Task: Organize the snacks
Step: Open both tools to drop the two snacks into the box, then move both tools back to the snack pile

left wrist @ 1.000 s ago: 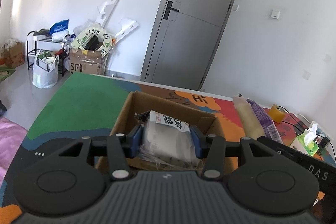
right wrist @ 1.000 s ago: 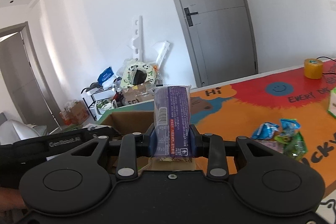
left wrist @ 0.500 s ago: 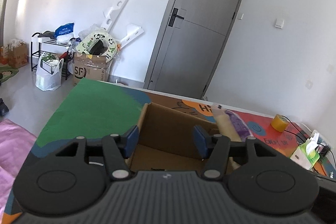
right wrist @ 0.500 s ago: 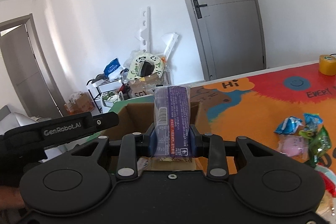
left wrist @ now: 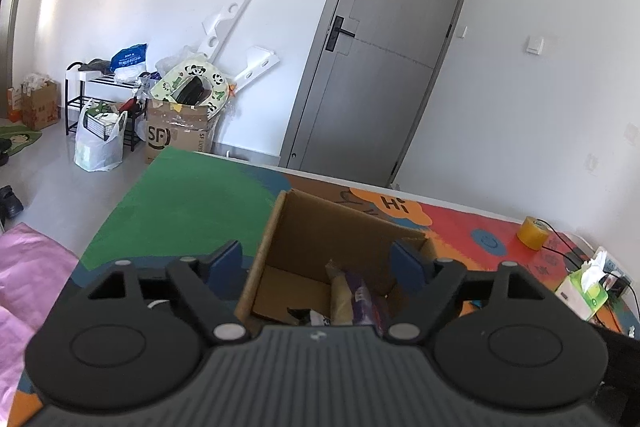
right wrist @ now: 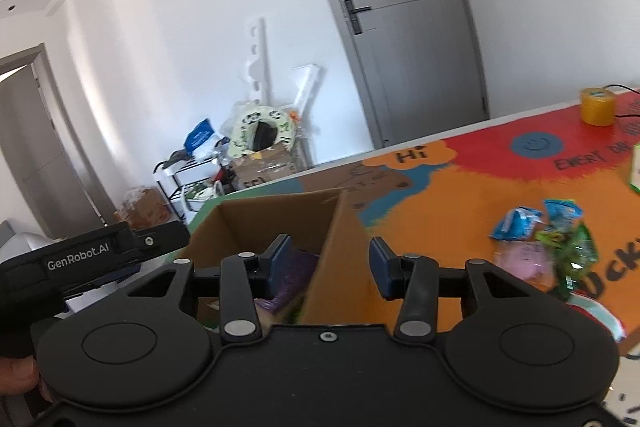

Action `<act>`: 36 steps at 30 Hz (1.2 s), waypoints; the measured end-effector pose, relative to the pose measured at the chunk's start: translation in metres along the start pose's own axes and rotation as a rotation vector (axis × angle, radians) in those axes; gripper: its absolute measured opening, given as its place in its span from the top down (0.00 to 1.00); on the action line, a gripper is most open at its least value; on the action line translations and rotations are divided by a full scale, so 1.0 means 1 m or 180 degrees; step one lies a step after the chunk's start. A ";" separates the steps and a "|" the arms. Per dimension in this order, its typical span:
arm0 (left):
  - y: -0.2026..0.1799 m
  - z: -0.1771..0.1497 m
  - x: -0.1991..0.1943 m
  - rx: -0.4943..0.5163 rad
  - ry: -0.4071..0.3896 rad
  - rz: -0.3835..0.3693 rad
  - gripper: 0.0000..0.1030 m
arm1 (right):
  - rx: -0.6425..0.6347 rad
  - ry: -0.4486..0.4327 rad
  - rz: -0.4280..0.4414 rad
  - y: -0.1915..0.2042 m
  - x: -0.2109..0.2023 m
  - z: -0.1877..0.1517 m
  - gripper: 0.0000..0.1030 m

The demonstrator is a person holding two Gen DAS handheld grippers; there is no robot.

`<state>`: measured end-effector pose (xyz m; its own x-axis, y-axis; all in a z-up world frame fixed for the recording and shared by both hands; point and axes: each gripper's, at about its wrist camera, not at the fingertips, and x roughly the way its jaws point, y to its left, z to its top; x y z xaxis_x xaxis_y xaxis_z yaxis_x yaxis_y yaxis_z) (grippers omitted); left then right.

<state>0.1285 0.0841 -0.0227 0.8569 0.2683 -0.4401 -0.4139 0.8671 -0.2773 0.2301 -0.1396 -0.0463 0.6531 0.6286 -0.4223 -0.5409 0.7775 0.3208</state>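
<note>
Across the colourful table mat (right wrist: 460, 211), both the left gripper (left wrist: 318, 259) and right gripper (right wrist: 326, 265) are opening empty above the cardboard box (left wrist: 320, 227) holding the purple packet (left wrist: 366, 301); next, withdraw clear of its walls toward loose snacks (right wrist: 548, 239).

The cardboard box (left wrist: 320, 243) floor is largely hidden behind the gripper body, the purple packet (left wrist: 366, 301) is cut off below, and the loose snack packets (right wrist: 548, 239) are blurred, labels unreadable.
</note>
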 end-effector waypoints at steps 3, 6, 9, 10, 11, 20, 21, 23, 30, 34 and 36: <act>-0.005 -0.004 -0.001 0.0021 0.0025 -0.0028 0.19 | 0.0041 -0.0011 -0.0085 -0.008 -0.008 -0.003 0.55; -0.010 -0.009 -0.004 0.0046 0.0032 -0.0075 0.17 | 0.0102 -0.0026 -0.0169 -0.018 -0.016 -0.006 0.51; -0.016 -0.013 -0.006 0.0082 0.0038 -0.0112 0.16 | 0.0151 -0.0051 -0.0248 -0.028 -0.024 -0.009 0.45; -0.018 -0.014 -0.007 0.0091 0.0044 -0.0121 0.15 | 0.0166 -0.0055 -0.0267 -0.032 -0.028 -0.011 0.45; -0.021 -0.015 -0.007 0.0101 0.0051 -0.0135 0.15 | 0.0182 -0.0061 -0.0283 -0.035 -0.031 -0.012 0.45; -0.050 -0.032 -0.015 0.0213 0.0037 -0.0249 0.06 | 0.0285 -0.0118 -0.0405 -0.064 -0.056 -0.021 0.28; -0.053 -0.033 -0.015 0.0222 0.0048 -0.0270 0.05 | 0.0293 -0.0117 -0.0421 -0.067 -0.058 -0.022 0.28; -0.059 -0.036 -0.016 0.0246 0.0057 -0.0316 0.05 | 0.0289 -0.0127 -0.0454 -0.075 -0.065 -0.025 0.26; -0.079 -0.047 -0.021 0.0418 0.0112 -0.0431 0.05 | 0.0439 -0.0158 -0.0556 -0.107 -0.086 -0.035 0.25; -0.090 -0.053 -0.023 0.0471 0.0113 -0.0519 0.05 | 0.0467 -0.0141 -0.0592 -0.119 -0.092 -0.039 0.25; -0.095 -0.056 -0.025 0.0496 0.0115 -0.0562 0.05 | 0.0470 -0.0148 -0.0604 -0.124 -0.094 -0.040 0.26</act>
<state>0.1296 -0.0286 -0.0334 0.8991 0.0941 -0.4275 -0.2038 0.9543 -0.2185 0.2145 -0.2953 -0.0807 0.7610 0.4687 -0.4485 -0.3251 0.8739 0.3615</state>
